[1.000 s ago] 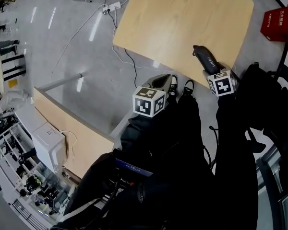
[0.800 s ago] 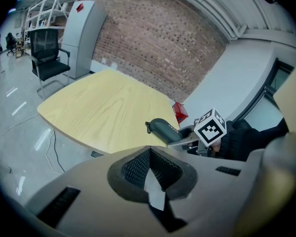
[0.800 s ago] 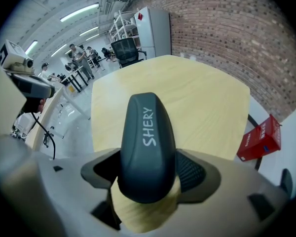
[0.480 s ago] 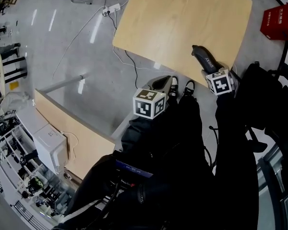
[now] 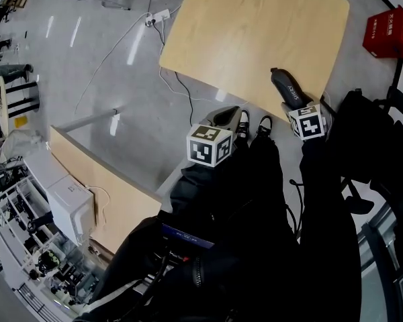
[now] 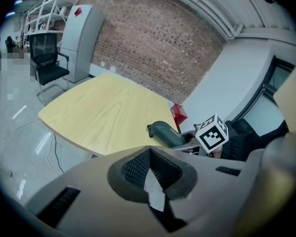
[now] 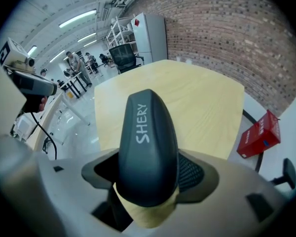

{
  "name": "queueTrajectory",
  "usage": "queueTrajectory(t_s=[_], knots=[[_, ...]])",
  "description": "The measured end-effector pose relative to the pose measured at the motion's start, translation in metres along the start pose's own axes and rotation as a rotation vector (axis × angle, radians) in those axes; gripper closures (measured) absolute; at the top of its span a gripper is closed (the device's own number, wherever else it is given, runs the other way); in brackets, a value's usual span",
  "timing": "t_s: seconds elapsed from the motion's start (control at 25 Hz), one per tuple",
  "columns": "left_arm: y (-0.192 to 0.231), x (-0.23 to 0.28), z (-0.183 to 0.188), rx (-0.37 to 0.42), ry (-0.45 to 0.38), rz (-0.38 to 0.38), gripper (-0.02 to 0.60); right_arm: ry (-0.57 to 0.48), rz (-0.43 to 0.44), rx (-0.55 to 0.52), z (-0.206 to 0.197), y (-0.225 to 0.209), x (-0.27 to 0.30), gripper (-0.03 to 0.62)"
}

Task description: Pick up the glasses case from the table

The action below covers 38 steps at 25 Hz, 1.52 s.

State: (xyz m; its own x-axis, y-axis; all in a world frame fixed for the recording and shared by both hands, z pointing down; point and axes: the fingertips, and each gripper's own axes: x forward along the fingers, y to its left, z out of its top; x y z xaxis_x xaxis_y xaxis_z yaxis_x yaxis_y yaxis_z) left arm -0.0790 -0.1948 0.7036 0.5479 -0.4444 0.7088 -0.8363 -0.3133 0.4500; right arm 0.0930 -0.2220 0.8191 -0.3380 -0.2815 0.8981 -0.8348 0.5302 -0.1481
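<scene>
At the near table [image 5: 242,32] edge, your right gripper [image 5: 297,104] is clamped on the case [image 5: 287,88]. The jaws pinch only its near end, and most of the shell sticks out forward over the tabletop. I can't tell whether it's clear of the wood yet.

Risks as I read them:
- The shell looks smooth and rounded. With an end-only grip, a fast lift could make the long end droop or pivot in the pads.
- If it pivots, it could squirt out forward and drop on the table, or go off the edge to the floor.
- Tilt your wrist down and the far tip may catch the tabletop and lever the case loose.

Your left gripper [image 5: 228,116] is closed on nothing, off the table over the floor, well apart from the case. It can't catch a slip from there.
</scene>
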Motion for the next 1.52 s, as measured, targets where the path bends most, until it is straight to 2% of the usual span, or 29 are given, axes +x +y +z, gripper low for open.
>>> queueTrajectory(t_s=[0.16, 0.48, 0.72, 0.92, 1.2, 1.52], knots=[[-0.008, -0.003, 0.008, 0.016, -0.016, -0.006, 0.583, -0.07, -0.001, 0.044, 0.007, 0.004, -0.024, 0.252], [-0.039, -0.014, 0.035, 0.079, -0.072, -0.04, 0.583, -0.293, 0.007, 0.102, 0.044, 0.02, -0.095, 0.252], [-0.058, -0.045, 0.078, 0.126, -0.185, -0.048, 0.583, -0.47, 0.025, 0.136, 0.076, 0.042, -0.165, 0.252], [-0.097, -0.077, 0.12, 0.193, -0.303, -0.081, 0.583, -0.635, 0.038, 0.182, 0.094, 0.051, -0.236, 0.252], [-0.142, -0.135, 0.17, 0.28, -0.472, -0.125, 0.583, -0.822, 0.031, 0.136, 0.118, 0.069, -0.32, 0.252], [-0.168, -0.18, 0.197, 0.353, -0.598, -0.126, 0.583, -0.98, 0.034, 0.041, 0.147, 0.092, -0.382, 0.253]])
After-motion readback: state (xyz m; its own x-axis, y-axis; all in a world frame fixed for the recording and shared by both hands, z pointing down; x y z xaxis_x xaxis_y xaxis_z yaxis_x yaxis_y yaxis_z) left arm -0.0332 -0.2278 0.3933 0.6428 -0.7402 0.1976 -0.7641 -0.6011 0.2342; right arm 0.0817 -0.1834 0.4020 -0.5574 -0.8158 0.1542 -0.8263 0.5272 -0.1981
